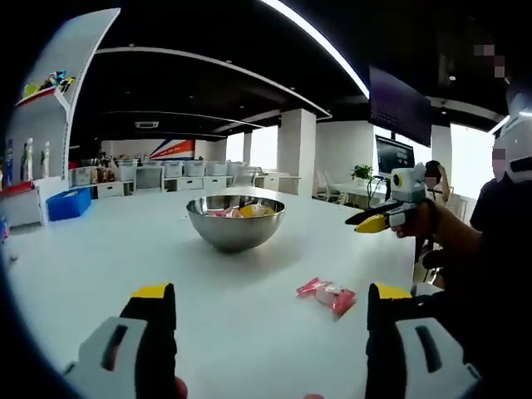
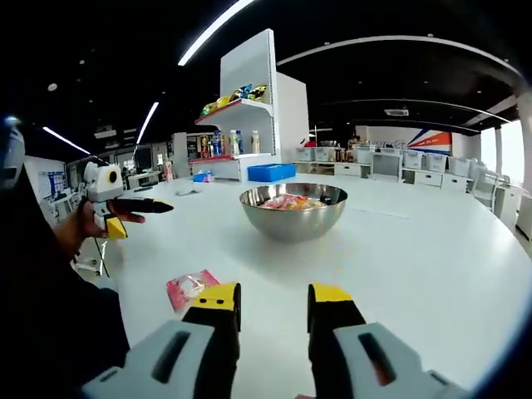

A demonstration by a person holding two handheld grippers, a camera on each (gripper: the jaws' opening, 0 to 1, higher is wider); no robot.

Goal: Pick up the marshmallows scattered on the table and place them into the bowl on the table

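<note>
One wrapped pink marshmallow [image 1: 327, 294] lies on the white table [image 1: 249, 332], near the person and well short of the steel bowl [image 1: 236, 221], which stands further out and already holds several sweets. In the right gripper view the same packet [image 2: 189, 288] sits just left of the right claw [image 2: 273, 304], whose jaws stand a little apart with nothing between them. The left claw [image 1: 272, 303] is spread wide and empty, the packet lying just inside its right jaw.

In the left gripper view the right claw [image 1: 371, 220] shows raised above the table on the right. In the right gripper view the left claw [image 2: 158, 205] shows raised on the left.

The likely trouble is the wrapper: it looks thin, flat and slick, so jaws closing from above may skid it across the smooth table instead of pinching it. With both claws near one packet, they could knock each other. A weak pinch on a wrapper edge may let go during the carry, and a low approach could nudge the bowl.
</note>
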